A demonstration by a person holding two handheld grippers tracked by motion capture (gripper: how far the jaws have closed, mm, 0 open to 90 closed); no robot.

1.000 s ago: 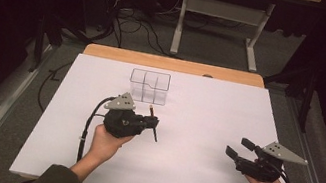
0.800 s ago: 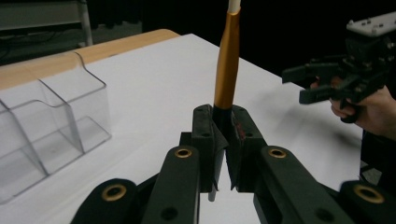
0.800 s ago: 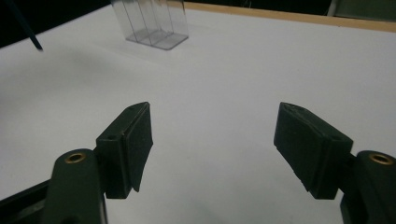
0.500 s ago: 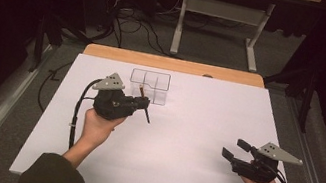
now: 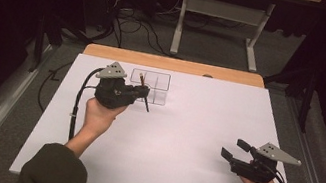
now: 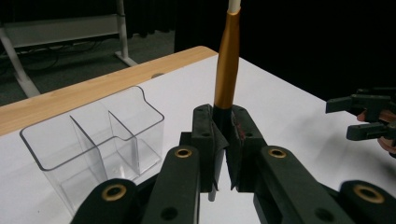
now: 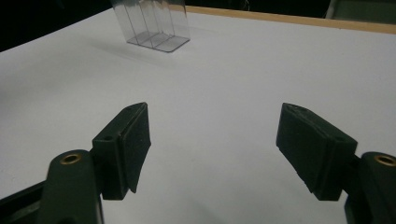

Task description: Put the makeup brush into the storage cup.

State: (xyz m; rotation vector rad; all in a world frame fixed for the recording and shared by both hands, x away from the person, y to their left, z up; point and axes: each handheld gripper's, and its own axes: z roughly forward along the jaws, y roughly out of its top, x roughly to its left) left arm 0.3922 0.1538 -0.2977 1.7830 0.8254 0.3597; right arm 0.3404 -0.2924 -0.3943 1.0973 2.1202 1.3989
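My left gripper [image 5: 141, 94] is shut on a slim pen [image 5: 144, 93] with a gold-orange barrel [image 6: 227, 60]. The pen stands nearly upright between the jaws, its dark tip pointing down toward the table. The gripper hovers just in front of a clear plastic organizer [image 5: 157, 89] with several compartments [image 6: 93, 140], which appear to hold nothing. The gripper itself [image 6: 223, 144] sits to the right of the organizer in the left gripper view. My right gripper [image 5: 232, 150] rests low near the table's front right, its jaws wide apart [image 7: 215, 144] with nothing between them. The organizer [image 7: 152, 23] lies far ahead of it.
A white sheet covers the table [image 5: 195, 127], with a wooden strip [image 5: 171, 64] along the far edge. Beyond it stand a white desk frame [image 5: 220, 15] and loose cables [image 5: 133, 20] on the grey floor. The other gripper [image 6: 369, 116] shows at the right of the left gripper view.
My left gripper has risen and moved away from the person toward the organizer, carrying the pen. The right gripper has stayed where it was, still open.
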